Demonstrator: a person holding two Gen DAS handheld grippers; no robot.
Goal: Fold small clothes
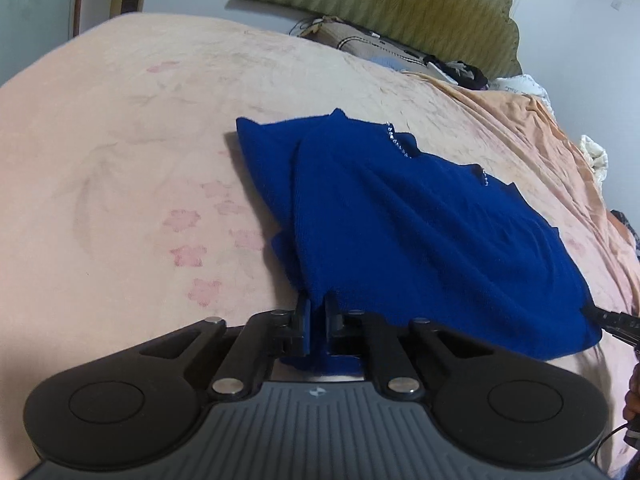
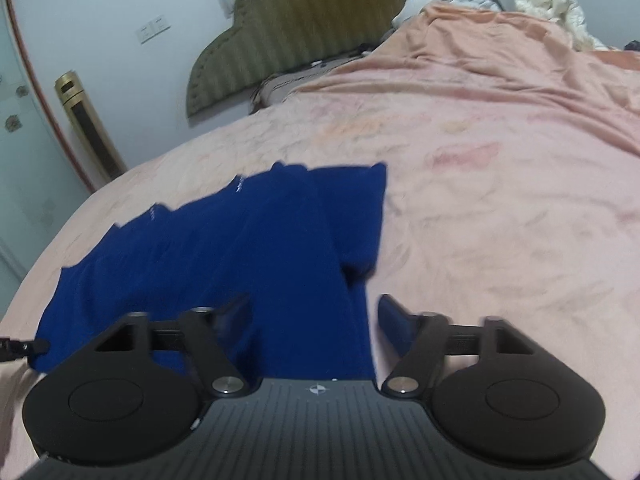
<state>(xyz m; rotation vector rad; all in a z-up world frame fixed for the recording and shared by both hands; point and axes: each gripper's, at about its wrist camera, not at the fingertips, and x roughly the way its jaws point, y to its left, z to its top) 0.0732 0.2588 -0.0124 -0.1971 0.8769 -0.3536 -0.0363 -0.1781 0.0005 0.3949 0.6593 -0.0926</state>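
Bed with peach floral blanket fills frame. Olive padded headboard at top centre, against white wall. Gold tower unit at left.

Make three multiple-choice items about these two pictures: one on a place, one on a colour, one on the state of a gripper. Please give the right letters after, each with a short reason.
1. Where does the knitted garment lie?
A. on a wooden table
B. on the pink flowered bed cover
C. in a basket

2. What colour is the garment?
A. deep blue
B. red
C. white

3. How are the grippers?
A. both open
B. both shut on cloth
C. left gripper shut on the hem, right gripper open

Key: 1 B, the pink cover surrounds the garment; 2 A, the knit shows blue in both views; 3 C, the left fingers pinch cloth, while the right fingers stand wide apart.
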